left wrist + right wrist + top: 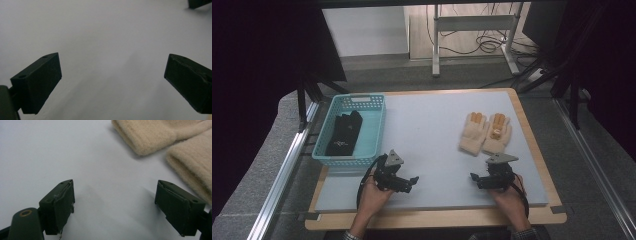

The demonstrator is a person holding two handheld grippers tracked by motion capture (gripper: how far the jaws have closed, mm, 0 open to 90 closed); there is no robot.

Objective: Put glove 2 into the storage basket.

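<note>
I'm holding both claws low over the near half of the mat [432, 150], both empty, jaws spread wide.

Right claw [473, 176] is sitting just near-side of the cream gloves [485, 134]. The gloves are lying side by side, touching, right of mat centre, cuffs toward me, orange-tipped fingers pointing away. So the long axis is running roughly near-to-far, slightly tilted. In the right gripper view the two cuffs [150, 137] are showing ahead and off to the right of my jaws, not between them yet.

Left claw [414, 179] is pointing across bare mat, well apart from the gloves and nearer the basket [377, 131], which is holding a black glove pair [344, 132].

My read: right claw is the nearer one, and it needs to go forward and a bit right onto a cuff edge.
</note>
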